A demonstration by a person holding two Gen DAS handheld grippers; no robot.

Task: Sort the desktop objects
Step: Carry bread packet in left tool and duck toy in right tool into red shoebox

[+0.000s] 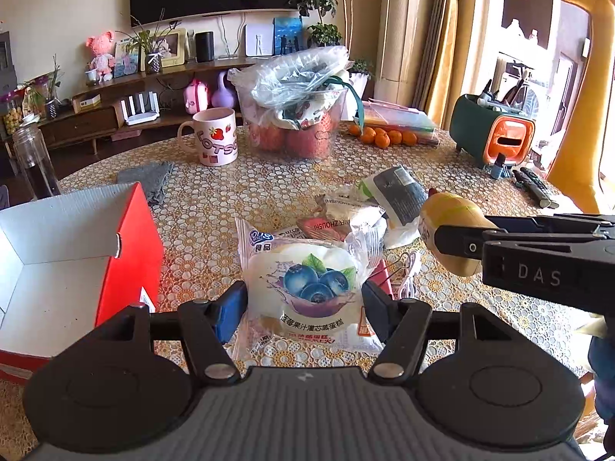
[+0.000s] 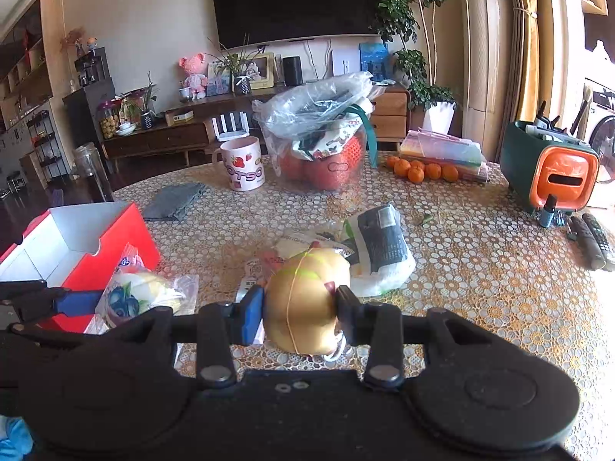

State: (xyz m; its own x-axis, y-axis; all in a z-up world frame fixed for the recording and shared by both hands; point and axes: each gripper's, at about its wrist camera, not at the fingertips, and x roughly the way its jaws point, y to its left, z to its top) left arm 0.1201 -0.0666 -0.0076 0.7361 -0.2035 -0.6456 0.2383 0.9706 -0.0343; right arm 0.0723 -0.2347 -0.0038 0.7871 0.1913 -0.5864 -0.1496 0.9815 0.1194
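Note:
My left gripper (image 1: pixel 303 303) is shut on a blueberry cake packet (image 1: pixel 307 288), held just above the table; the packet also shows in the right wrist view (image 2: pixel 142 296). My right gripper (image 2: pixel 300 307) is shut on a yellow hot-dog-shaped toy (image 2: pixel 303 299) with a rubber band round it; the toy also shows in the left wrist view (image 1: pixel 449 230). An open red box (image 1: pixel 77 253) with a white inside stands at the left, also in the right wrist view (image 2: pixel 92 246). More snack packets (image 1: pixel 346 215) and a grey-and-white pouch (image 2: pixel 380 246) lie on the table.
A strawberry mug (image 1: pixel 215 138), a bagged bucket of fruit (image 1: pixel 296 115), several oranges (image 1: pixel 384 136), a green-and-orange holder (image 2: pixel 549 165), remotes (image 2: pixel 592 238), a grey cloth (image 1: pixel 150 176) and a white cable (image 1: pixel 411 276) are on the patterned table (image 1: pixel 250 192).

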